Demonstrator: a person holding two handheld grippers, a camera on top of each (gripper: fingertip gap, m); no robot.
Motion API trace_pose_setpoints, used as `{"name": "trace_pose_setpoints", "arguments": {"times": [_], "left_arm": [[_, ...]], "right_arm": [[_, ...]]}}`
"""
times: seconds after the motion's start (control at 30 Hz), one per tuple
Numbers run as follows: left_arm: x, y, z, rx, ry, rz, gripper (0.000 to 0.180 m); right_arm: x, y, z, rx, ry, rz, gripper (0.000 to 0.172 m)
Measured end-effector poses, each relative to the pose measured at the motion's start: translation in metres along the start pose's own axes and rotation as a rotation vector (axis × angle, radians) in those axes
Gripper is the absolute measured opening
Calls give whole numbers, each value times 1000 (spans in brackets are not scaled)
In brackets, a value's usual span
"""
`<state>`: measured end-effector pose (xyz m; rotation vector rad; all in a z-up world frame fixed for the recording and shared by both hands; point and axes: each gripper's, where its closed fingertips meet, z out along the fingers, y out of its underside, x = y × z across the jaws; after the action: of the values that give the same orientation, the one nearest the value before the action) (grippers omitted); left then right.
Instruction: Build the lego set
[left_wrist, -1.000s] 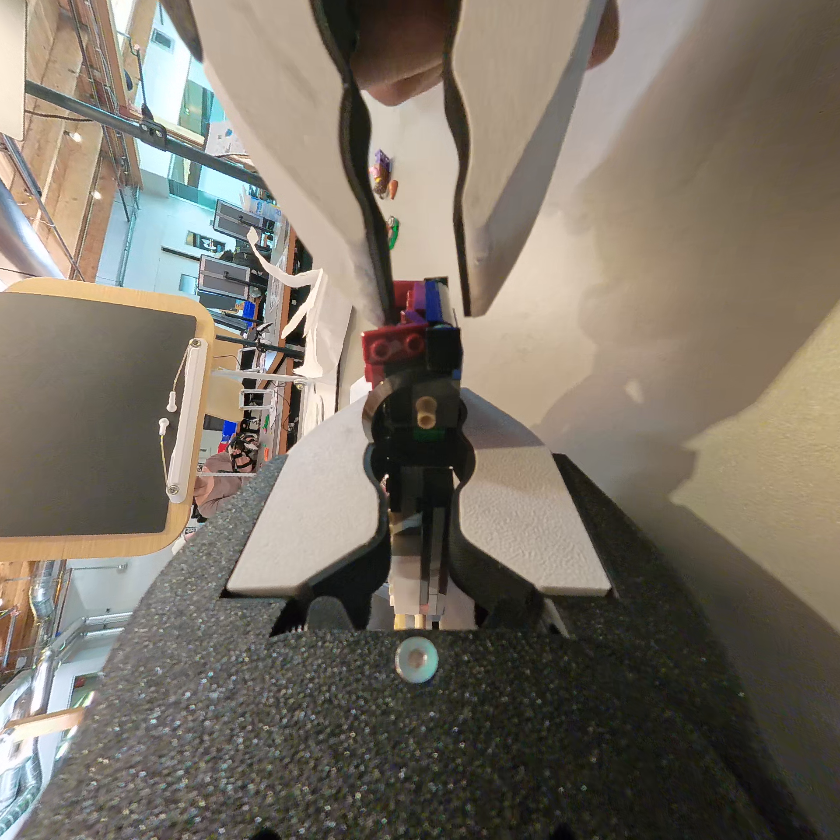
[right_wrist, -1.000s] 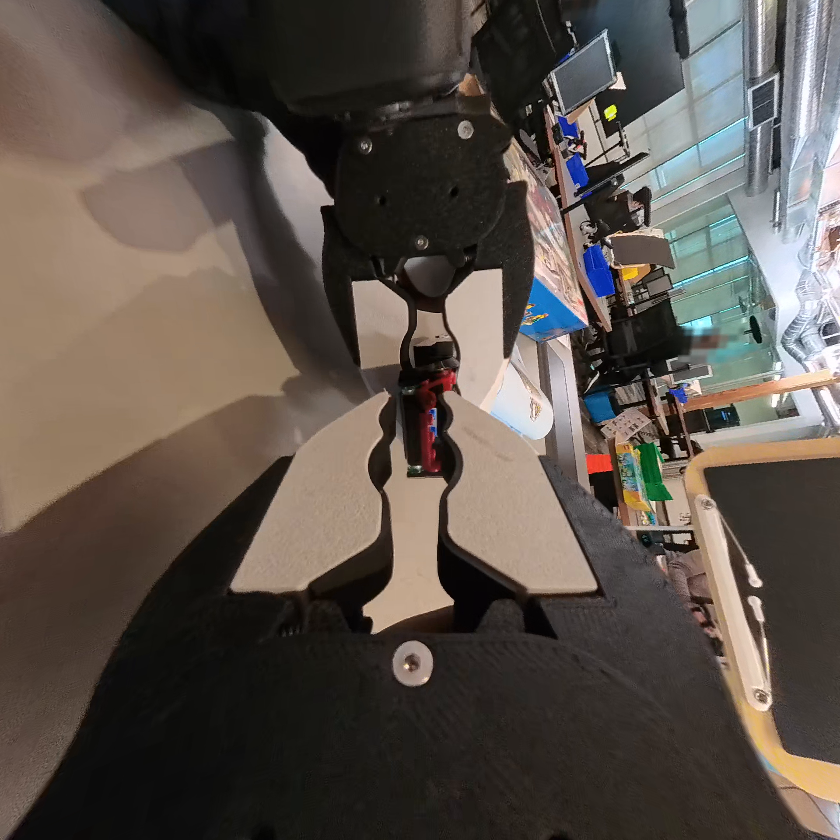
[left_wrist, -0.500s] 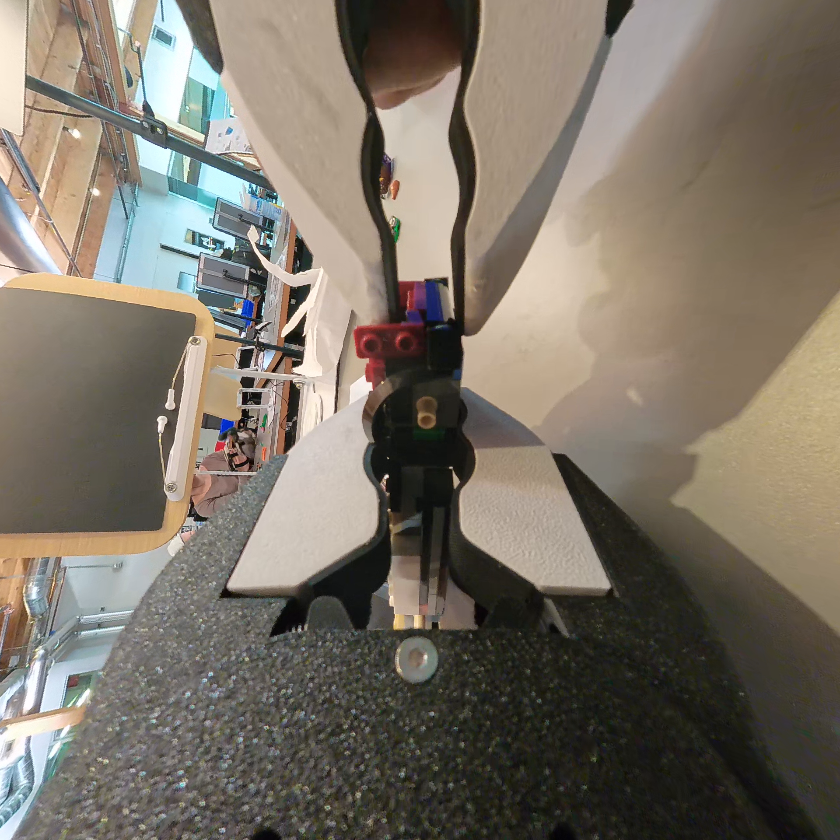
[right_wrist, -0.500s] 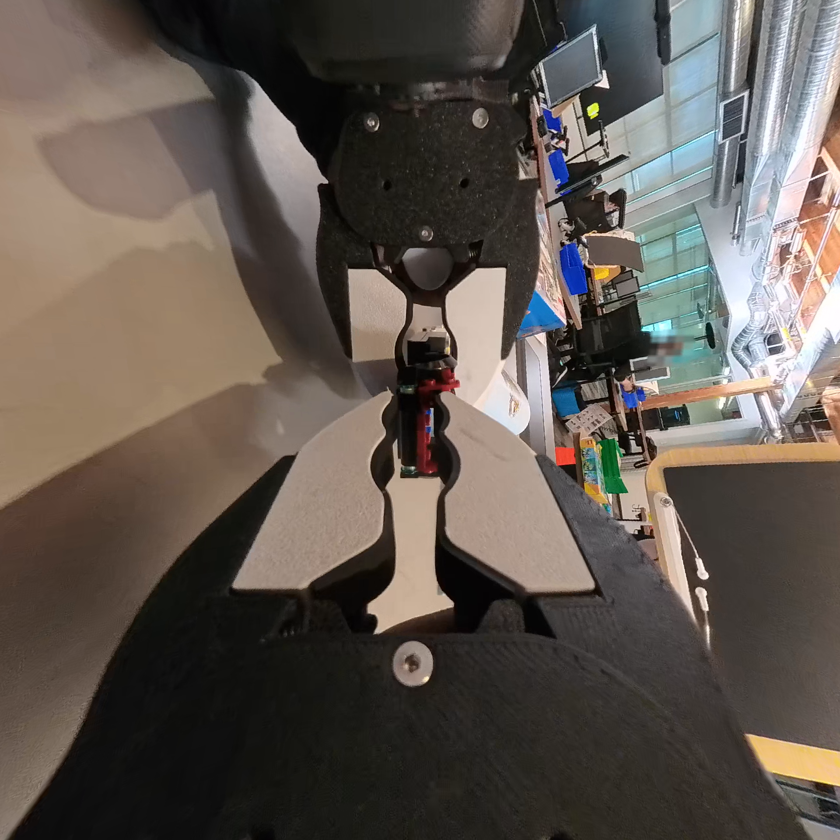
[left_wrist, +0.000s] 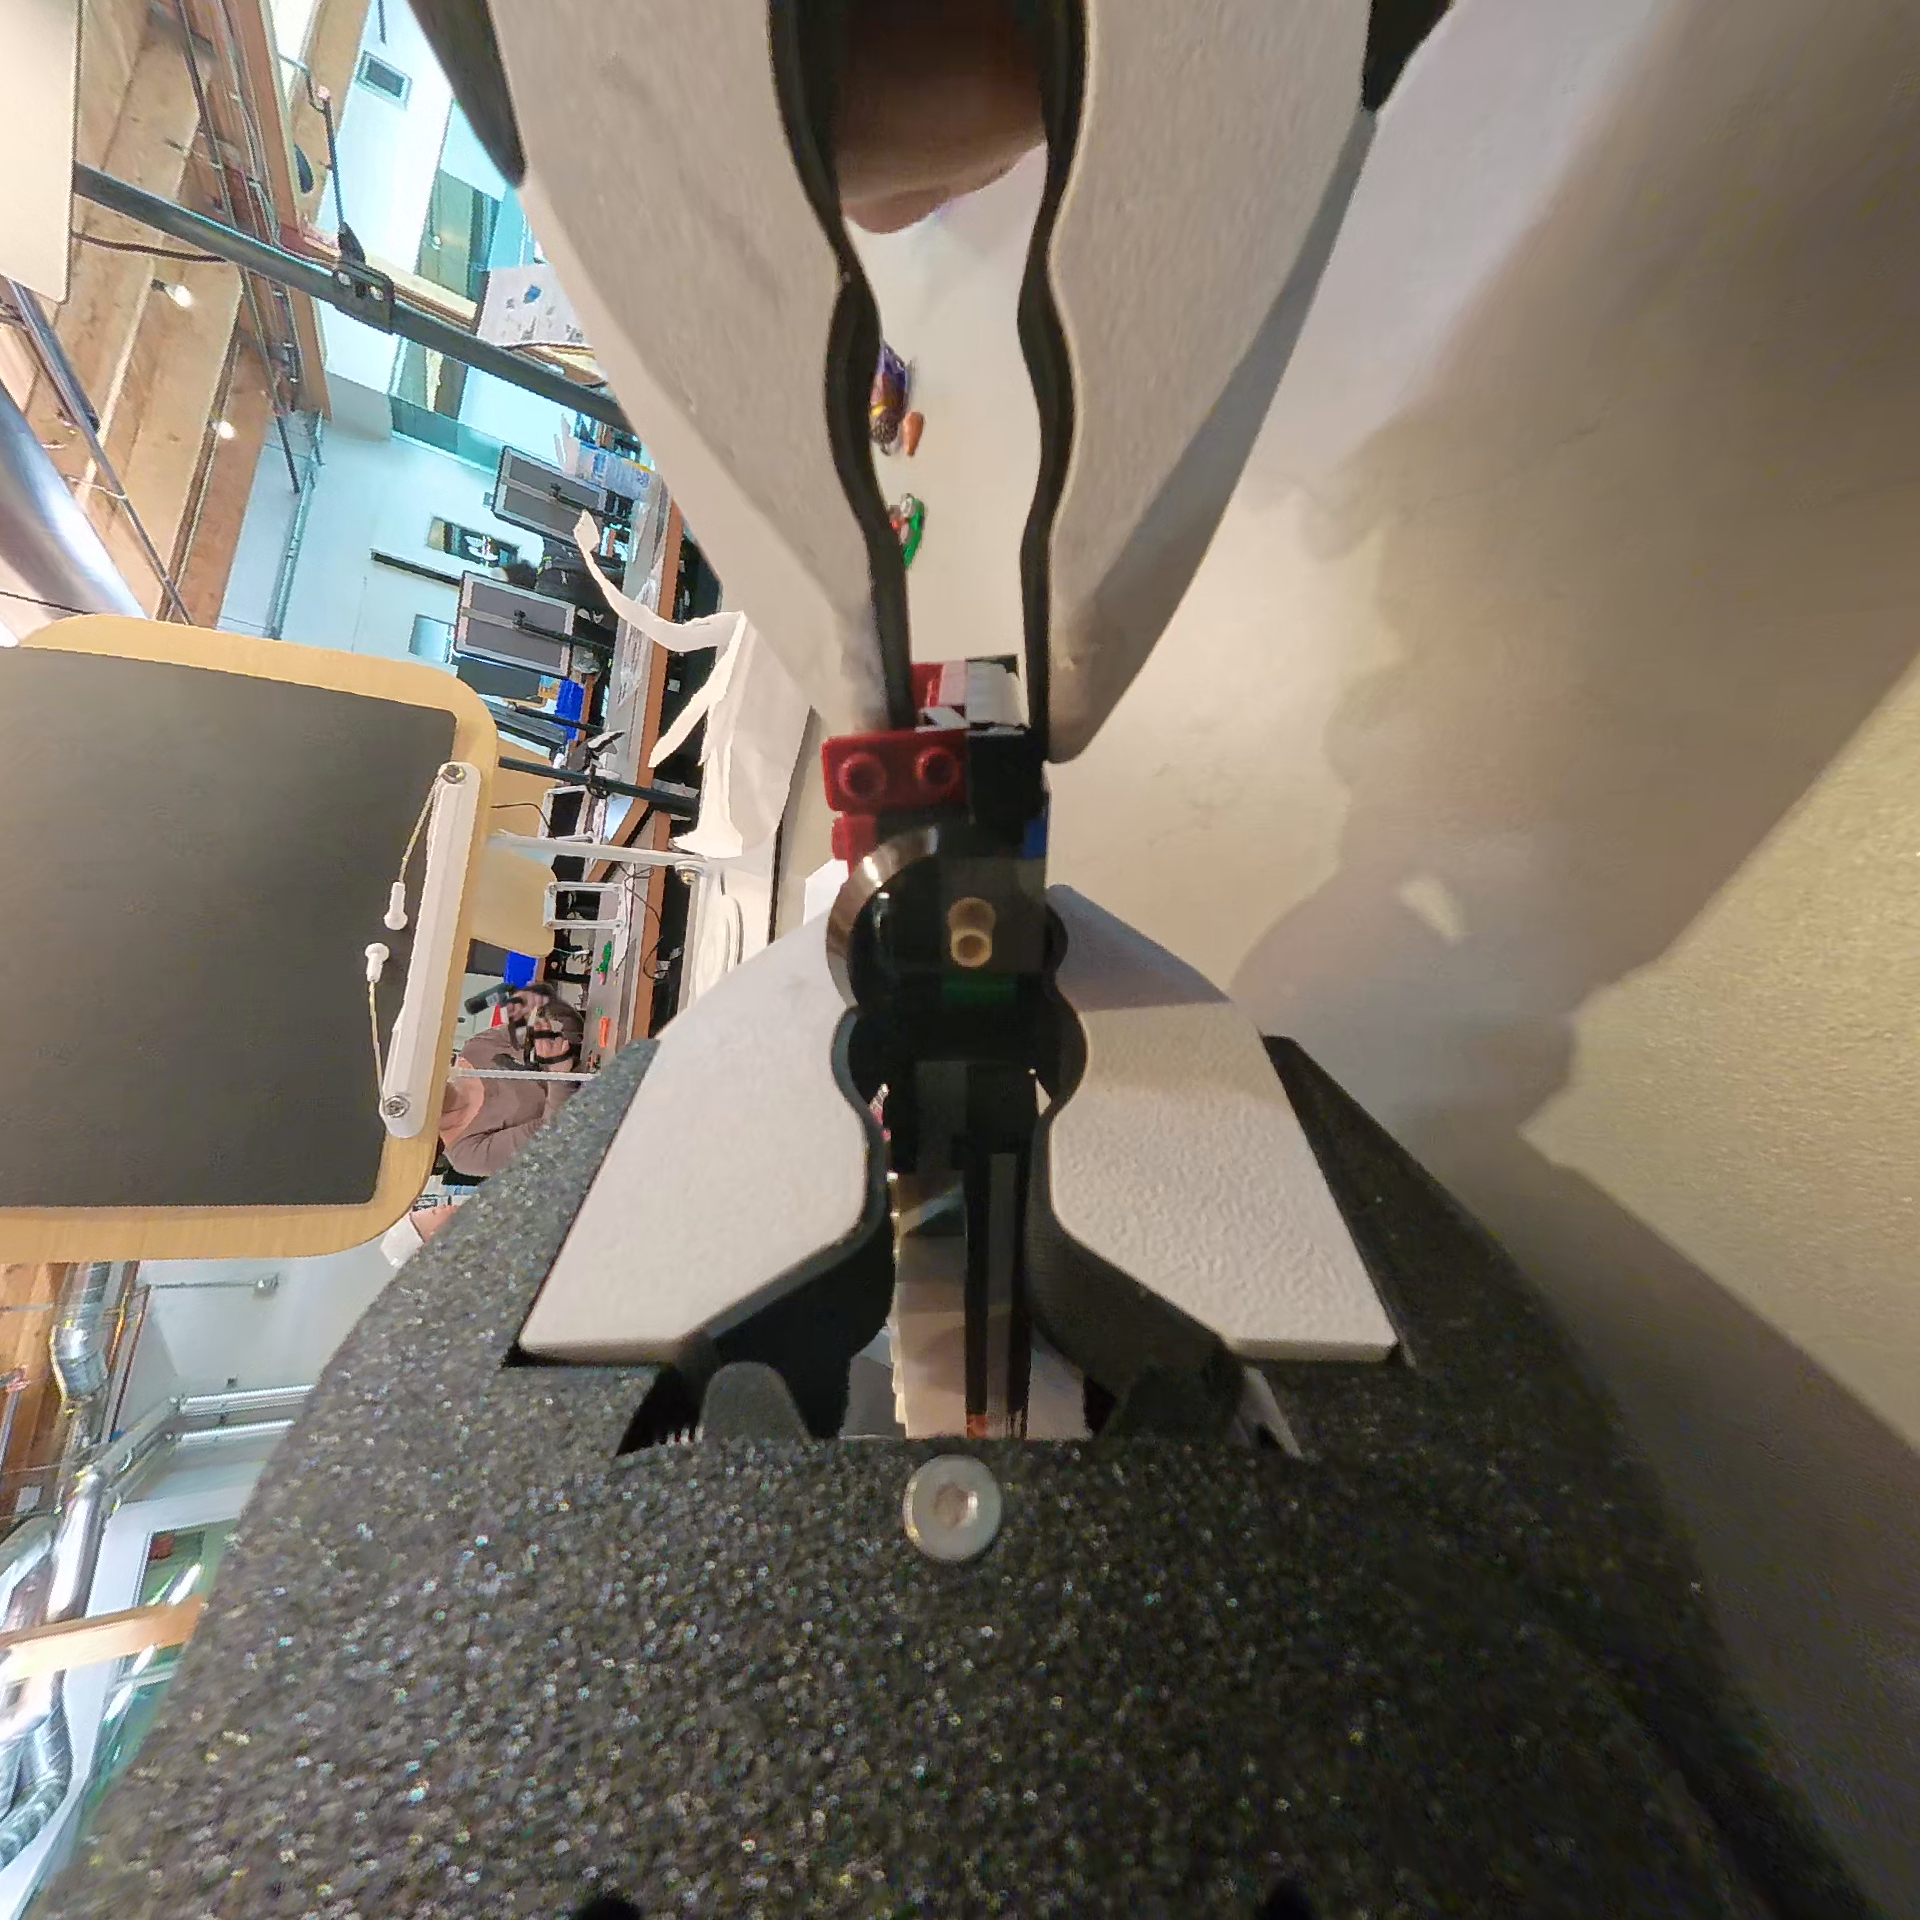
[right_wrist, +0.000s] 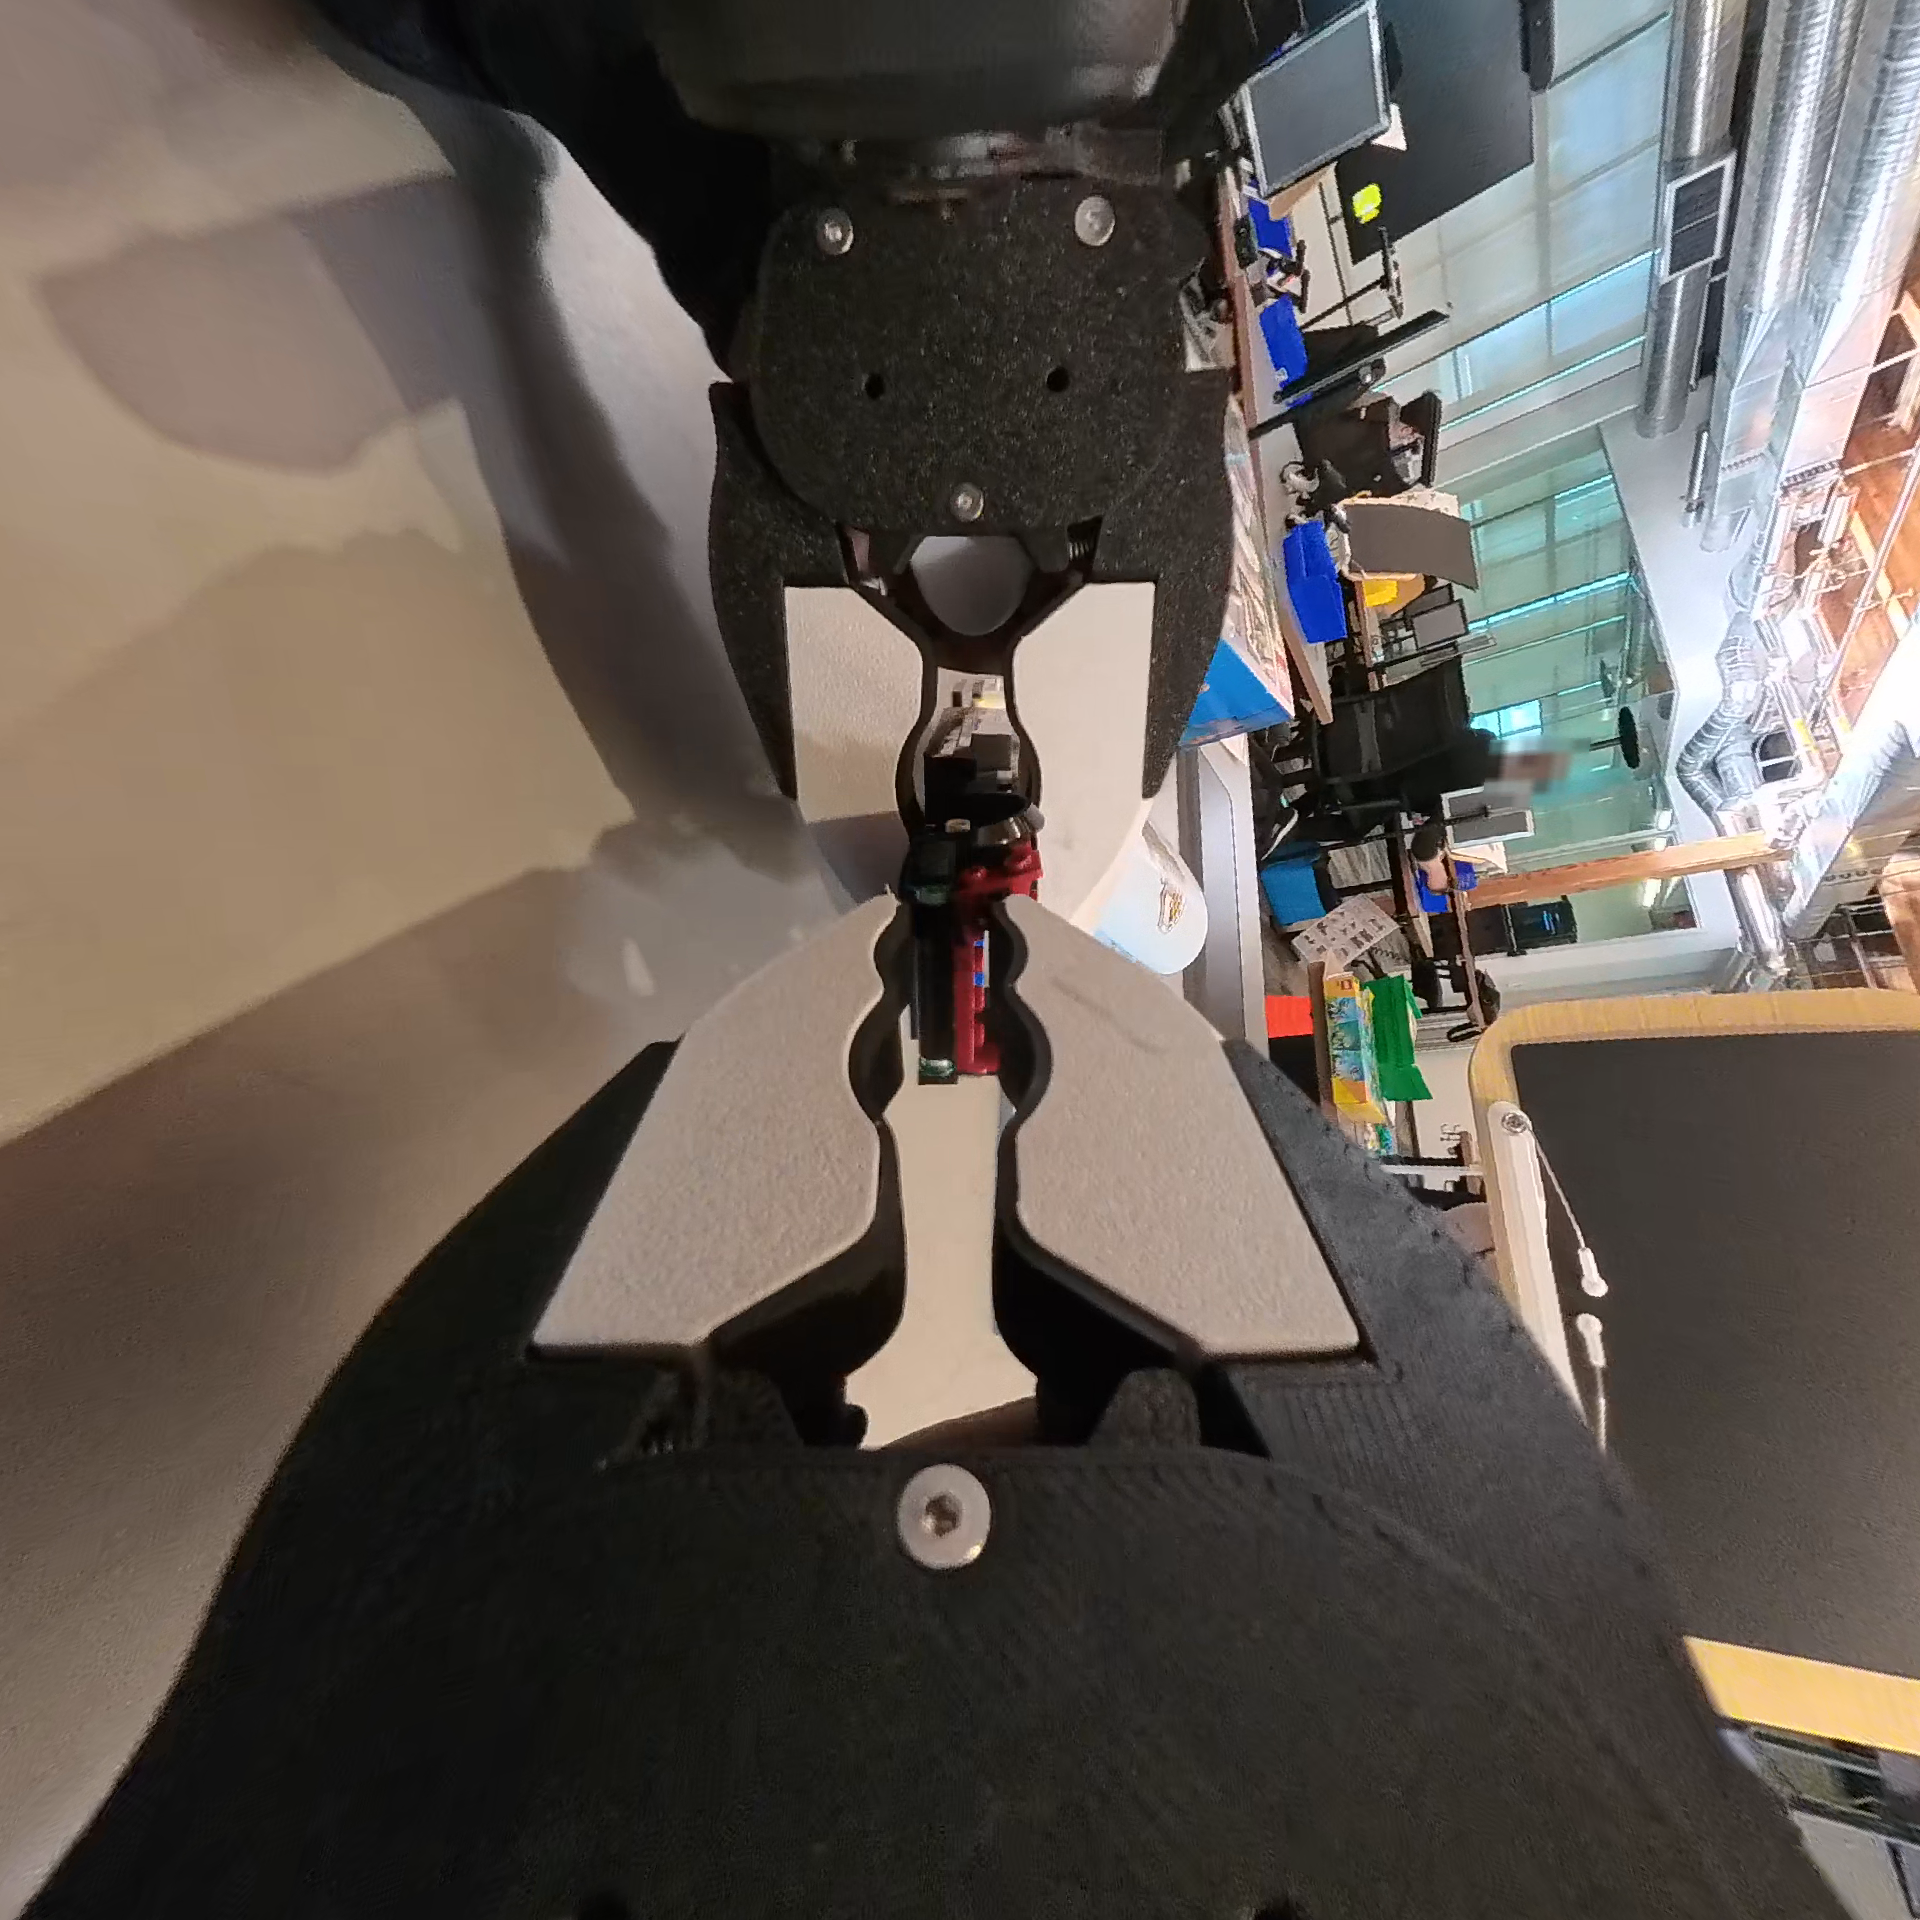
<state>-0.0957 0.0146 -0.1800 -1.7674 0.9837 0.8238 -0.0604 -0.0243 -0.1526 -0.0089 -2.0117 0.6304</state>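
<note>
While both wrist cameras are looking along their own grey fingers, the two grippers are facing each other tip to tip, above a pale table surface. The left gripper is clamped on the black part of a small toy-brick model, with both finger pads pressing against its sides; a tan peg is sticking out of the black block, and a round dark wheel with a silver rim is sitting at its left edge. Just beyond, a red studded brick is jutting out to the left of the model, and white and blue pieces are showing at the far end. The right gripper is closed on that same model from the opposite side, its pads pressing on a narrow stack of red and black bricks. In the left wrist view the right gripper's fingers are filling the top of the frame, narrowing down onto the white and red end of the model, with part of a person's hand showing behind them. In the right wrist view the left gripper's black body is hanging above the model. Farther out, a black panel with a light wooden frame is standing to one side, and desks, monitors and blue bins are filling a bright workshop behind.
</note>
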Motion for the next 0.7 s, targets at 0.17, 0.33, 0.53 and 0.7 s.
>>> {"name": "trace_pose_setpoints", "arguments": {"times": [0.17,0.33,0.53,0.7], "left_arm": [[0,-1,-1,11,-1,-9,25],[-2,-3,-2,23,-16,-2,25],[-3,-2,-2,30,-19,-24,25],[-1,-3,-1,30,-14,-19,26]], "right_arm": [[1,0,0,14,-5,43,13],[2,-2,-1,21,-10,61,13],[5,0,1,24,30,76,15],[3,2,0,22,31,67,17]]}}
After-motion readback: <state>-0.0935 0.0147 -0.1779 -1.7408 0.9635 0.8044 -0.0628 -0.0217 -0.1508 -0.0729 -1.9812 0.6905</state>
